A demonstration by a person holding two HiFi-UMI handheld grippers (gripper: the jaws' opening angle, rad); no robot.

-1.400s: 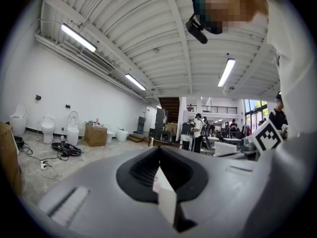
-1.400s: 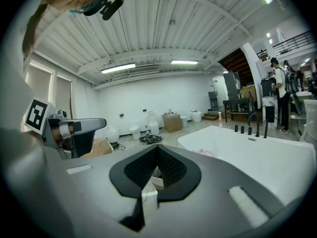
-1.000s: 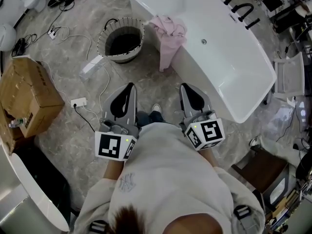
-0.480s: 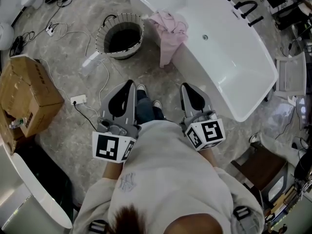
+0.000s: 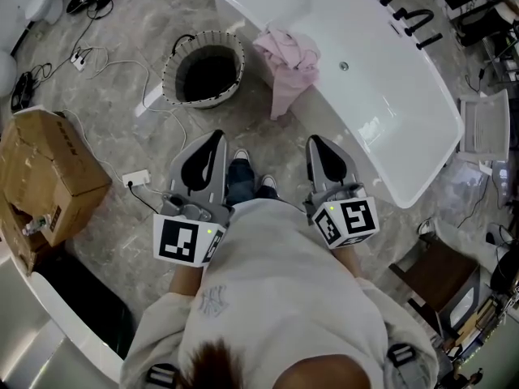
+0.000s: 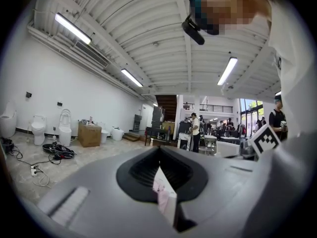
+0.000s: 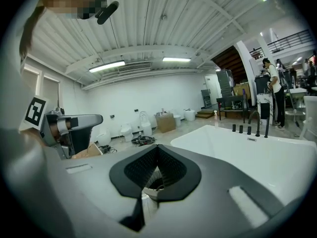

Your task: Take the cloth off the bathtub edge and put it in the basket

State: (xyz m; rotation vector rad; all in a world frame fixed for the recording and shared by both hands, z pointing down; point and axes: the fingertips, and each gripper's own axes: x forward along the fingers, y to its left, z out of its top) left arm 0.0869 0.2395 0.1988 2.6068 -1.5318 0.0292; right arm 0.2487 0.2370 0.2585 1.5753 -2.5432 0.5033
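A: Where does everything sit?
B: The white bathtub [image 5: 389, 79] fills the upper right of the head view. The round basket [image 5: 203, 100] stands on the floor [image 5: 122, 217] just beside its near corner, mouth up, so a drop into it looks like a short carry
A: And the cloth?
B: The cloth [image 5: 290, 61] is draped over the bathtub edge near that corner, bunched on the rim with one tail hanging down the outer wall. Nothing grips it. It is pale pink, soft and crumpled, so I'd judge it will sag when lifted
A: The grippers?
B: The left gripper [image 5: 218, 138] and right gripper [image 5: 313, 142] are side by side, well apart from the cloth. Both pairs of fingers are closed tip to tip with nothing in them, so they must open before a grab
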